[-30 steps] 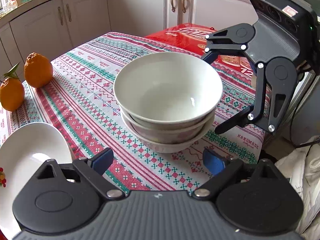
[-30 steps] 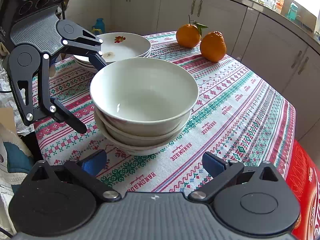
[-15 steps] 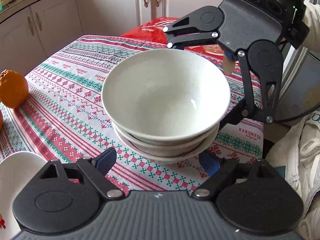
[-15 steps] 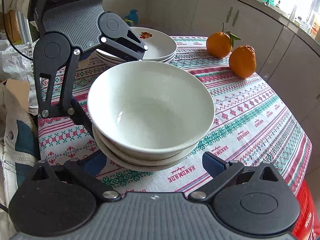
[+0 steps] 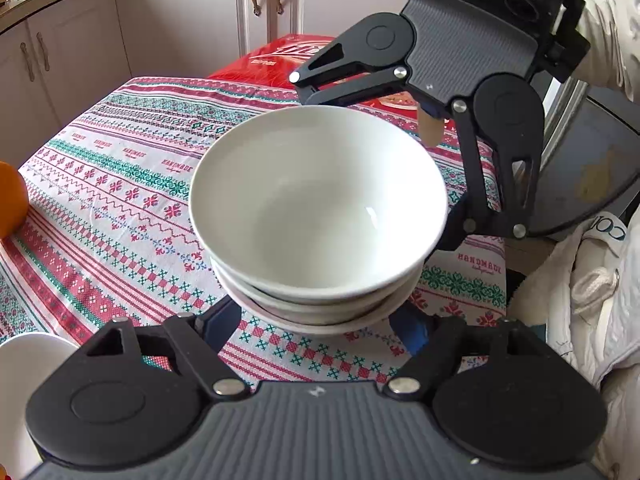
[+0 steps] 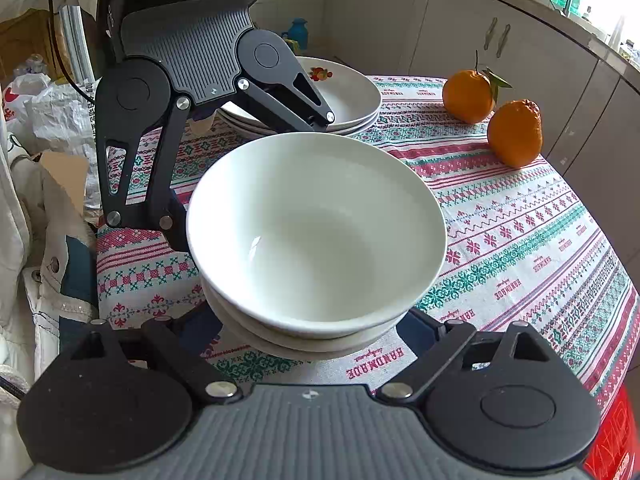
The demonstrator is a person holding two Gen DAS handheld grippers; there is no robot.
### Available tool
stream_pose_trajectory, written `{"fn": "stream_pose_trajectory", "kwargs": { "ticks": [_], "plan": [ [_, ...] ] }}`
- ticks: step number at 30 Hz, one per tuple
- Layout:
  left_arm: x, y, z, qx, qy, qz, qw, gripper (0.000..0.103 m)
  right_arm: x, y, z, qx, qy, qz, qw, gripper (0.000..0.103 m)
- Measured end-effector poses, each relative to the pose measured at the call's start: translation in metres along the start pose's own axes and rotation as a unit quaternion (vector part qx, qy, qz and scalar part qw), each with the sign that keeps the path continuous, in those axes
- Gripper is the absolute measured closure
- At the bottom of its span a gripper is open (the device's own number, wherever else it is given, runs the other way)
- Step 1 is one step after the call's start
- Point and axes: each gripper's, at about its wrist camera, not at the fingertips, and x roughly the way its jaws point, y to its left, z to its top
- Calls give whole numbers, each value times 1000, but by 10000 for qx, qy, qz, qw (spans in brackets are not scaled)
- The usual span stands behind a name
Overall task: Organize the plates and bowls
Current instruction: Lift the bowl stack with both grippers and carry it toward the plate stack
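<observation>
Three white bowls [image 5: 320, 216] sit nested on the patterned tablecloth [image 5: 120, 184]. My left gripper [image 5: 318, 328] straddles the foot of the stack from the near side, and its jaws are closing with the lowest bowl between the blue pads. My right gripper [image 6: 308, 330] straddles the same bowl stack [image 6: 316, 236] from the opposite side, and its jaws are closing too. Each gripper shows in the other's view, the right gripper [image 5: 378, 160] behind the bowls and the left gripper [image 6: 252, 176] likewise. The bowl rims hide the pad tips, so contact is unclear. A stack of white plates [image 6: 348, 96] with a flower motif stands beyond the bowls.
Two oranges [image 6: 468, 96] [image 6: 516, 136] lie by the far table edge. A red box [image 5: 280, 56] rests at the table's end. The plates' rim [image 5: 24, 360] shows at the lower left in the left wrist view. A person's pale sleeve [image 5: 608, 32] and plastic bags [image 6: 52, 120] flank the table. Cabinets stand behind.
Both grippers have come in closer around the bowl stack and rolled a little. Their jaws have narrowed, the left earlier than the right. The bowls have stayed in place.
</observation>
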Motion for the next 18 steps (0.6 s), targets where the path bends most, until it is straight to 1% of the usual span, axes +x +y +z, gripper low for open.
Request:
{"fn": "stream_pose_trajectory", "kwargs": {
  "ticks": [4,18],
  "plan": [
    [0,1,2,67,22,-33,10000,23,2,0,-2,43,60,29,10000,12],
    [-2,3,4,153,40,-80,9998,23,0,-4,-9,216,-3,57,9997,12]
  ]
}}
